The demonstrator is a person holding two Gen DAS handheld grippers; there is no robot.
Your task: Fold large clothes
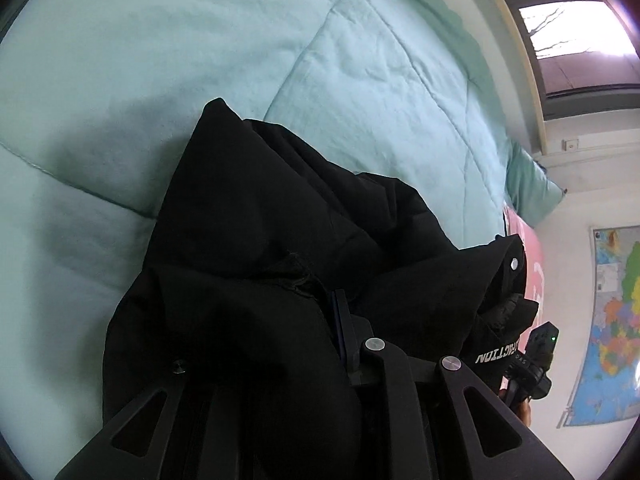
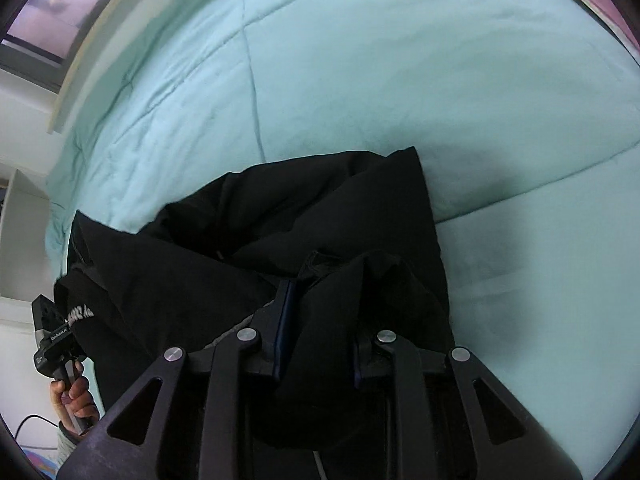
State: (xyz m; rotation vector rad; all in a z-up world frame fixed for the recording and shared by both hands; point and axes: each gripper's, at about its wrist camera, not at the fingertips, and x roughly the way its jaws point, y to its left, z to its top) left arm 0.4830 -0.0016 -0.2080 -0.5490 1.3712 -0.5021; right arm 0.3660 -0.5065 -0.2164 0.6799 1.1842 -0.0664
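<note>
Left tool (image 1: 320, 320) and right tool (image 2: 320, 312), each clamped on the black jacket (image 1: 260, 220) above a mint quilted bed (image 1: 160, 60); window (image 1: 580, 32) and, apparently, a wall map (image 1: 612, 320) behind.

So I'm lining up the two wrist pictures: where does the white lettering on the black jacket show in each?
Left wrist view: white lettering at lower right, upside down, on the black jacket, beside the other tongs.
Right wrist view: white lettering at lower left, partly hidden in a fold, just above the other tongs.
Shared landmark: the mint green quilt beneath the jacket.
</note>
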